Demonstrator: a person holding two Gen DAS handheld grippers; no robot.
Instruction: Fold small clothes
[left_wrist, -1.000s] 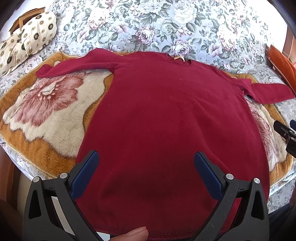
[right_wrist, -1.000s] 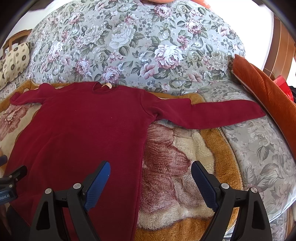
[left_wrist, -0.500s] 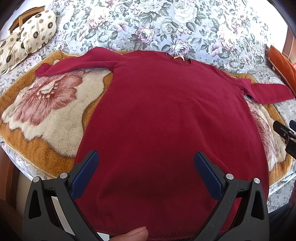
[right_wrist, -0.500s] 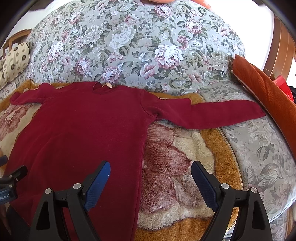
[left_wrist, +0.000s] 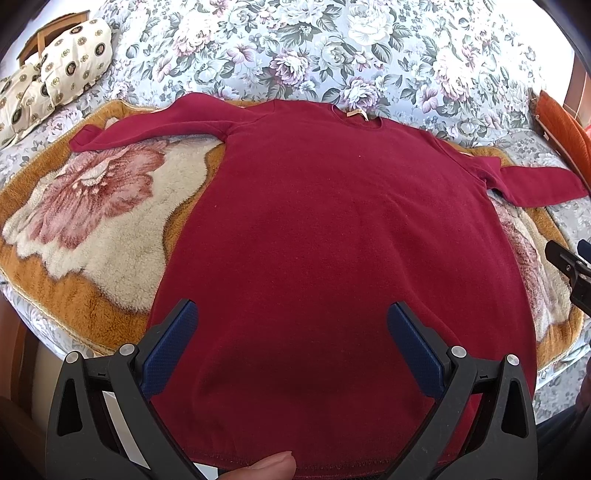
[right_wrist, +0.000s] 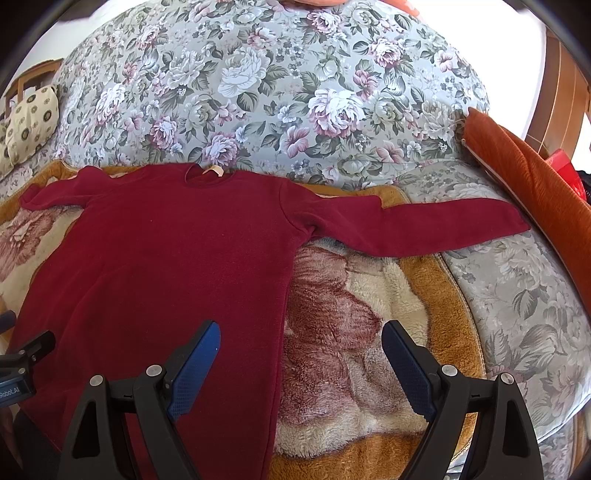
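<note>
A red sweater (left_wrist: 332, 236) is lying flat beyond both grippers; the left gripper (left_wrist: 291, 332) and the right gripper (right_wrist: 301, 350) are hovering, fingers spread apart.

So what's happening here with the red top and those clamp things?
A person holds a pair of tongs in each hand, about to fold a dark red long-sleeved top. It lies flat on a fleecy flowered blanket over a floral bedspread, both sleeves spread out. The left tongs hover open above its lower part; the right tongs hover open over its right side edge. Nothing is gripped, no fold made yet.
</note>
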